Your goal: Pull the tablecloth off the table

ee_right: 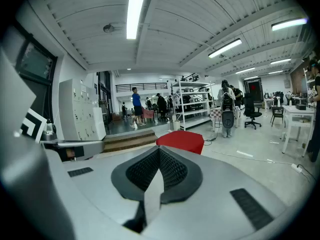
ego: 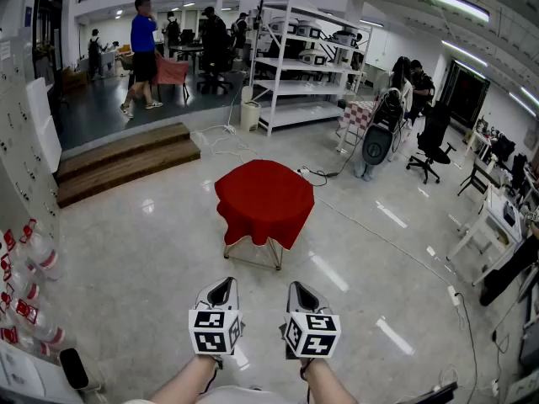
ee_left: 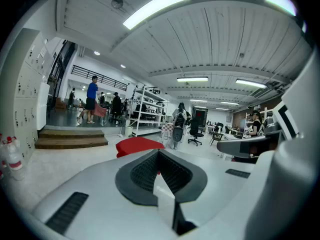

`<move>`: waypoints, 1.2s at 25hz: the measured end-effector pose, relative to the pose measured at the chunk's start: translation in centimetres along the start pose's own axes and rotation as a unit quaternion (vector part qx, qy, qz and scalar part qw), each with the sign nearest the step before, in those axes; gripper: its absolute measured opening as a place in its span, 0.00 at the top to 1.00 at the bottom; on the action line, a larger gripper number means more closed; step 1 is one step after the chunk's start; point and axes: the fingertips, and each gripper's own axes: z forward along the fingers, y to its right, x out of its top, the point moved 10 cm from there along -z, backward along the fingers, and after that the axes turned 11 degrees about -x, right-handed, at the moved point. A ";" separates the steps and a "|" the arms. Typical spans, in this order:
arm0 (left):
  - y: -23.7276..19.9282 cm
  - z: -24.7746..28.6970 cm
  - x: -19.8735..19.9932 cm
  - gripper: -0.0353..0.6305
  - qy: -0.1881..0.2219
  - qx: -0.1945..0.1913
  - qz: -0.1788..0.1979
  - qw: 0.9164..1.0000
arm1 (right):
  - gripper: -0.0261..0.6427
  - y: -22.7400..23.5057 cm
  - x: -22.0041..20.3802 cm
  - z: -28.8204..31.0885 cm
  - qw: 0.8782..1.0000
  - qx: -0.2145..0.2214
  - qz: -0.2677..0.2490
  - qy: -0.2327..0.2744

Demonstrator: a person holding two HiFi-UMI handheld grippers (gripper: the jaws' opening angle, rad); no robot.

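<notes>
Tablecloth (ego: 264, 200) on table (ego: 280, 257), ahead of left gripper (ego: 222, 288) and right gripper (ego: 300, 289)

The left forearm (ego: 181, 384) and right forearm (ego: 327, 384) reach forward side by side from the lower edge of the head view. The left claw (ego: 222, 286) and right claw (ego: 298, 289) are held parallel, a little apart, pointing ahead and slightly downward. Each claw's jaws are pressed together, empty.

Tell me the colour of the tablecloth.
Plain red tablecloth; clearest in the head view.
</notes>
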 end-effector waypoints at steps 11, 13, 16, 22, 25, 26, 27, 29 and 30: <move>-2.0 0.7 0.4 0.92 -0.005 -0.014 0.009 1.000 | 0.92 -2.0 0.1 1.9 1.000 0.002 0.010 -0.006; -2.4 0.8 0.6 0.92 -0.005 -0.017 0.012 1.000 | 0.92 -2.4 0.4 2.2 1.000 -0.002 0.008 -0.005; -3.1 1.2 0.7 0.92 -0.003 -0.016 0.012 1.000 | 0.92 -2.7 0.5 2.7 1.000 -0.008 0.008 -0.003; -3.9 1.6 0.6 0.92 -0.007 -0.018 0.005 1.000 | 0.92 -3.0 0.6 3.4 1.000 -0.014 0.010 -0.011; -4.3 2.1 0.6 0.92 -0.009 -0.019 0.002 1.000 | 0.92 -3.0 0.7 3.9 1.000 -0.018 0.011 -0.013; -4.4 2.3 0.6 0.92 -0.009 -0.018 0.000 1.000 | 0.92 -3.0 0.7 4.1 1.000 -0.018 0.010 -0.014; -4.6 2.5 0.5 0.92 -0.010 -0.018 -0.001 1.000 | 0.92 -2.9 0.7 4.5 1.000 -0.018 0.010 -0.015; -4.8 3.2 0.4 0.92 -0.012 -0.016 -0.002 1.000 | 0.92 -2.7 0.6 5.2 1.000 -0.018 0.009 -0.017; -4.9 3.5 0.4 0.92 -0.013 -0.015 -0.003 1.000 | 0.92 -2.5 0.7 5.6 1.000 -0.018 0.009 -0.018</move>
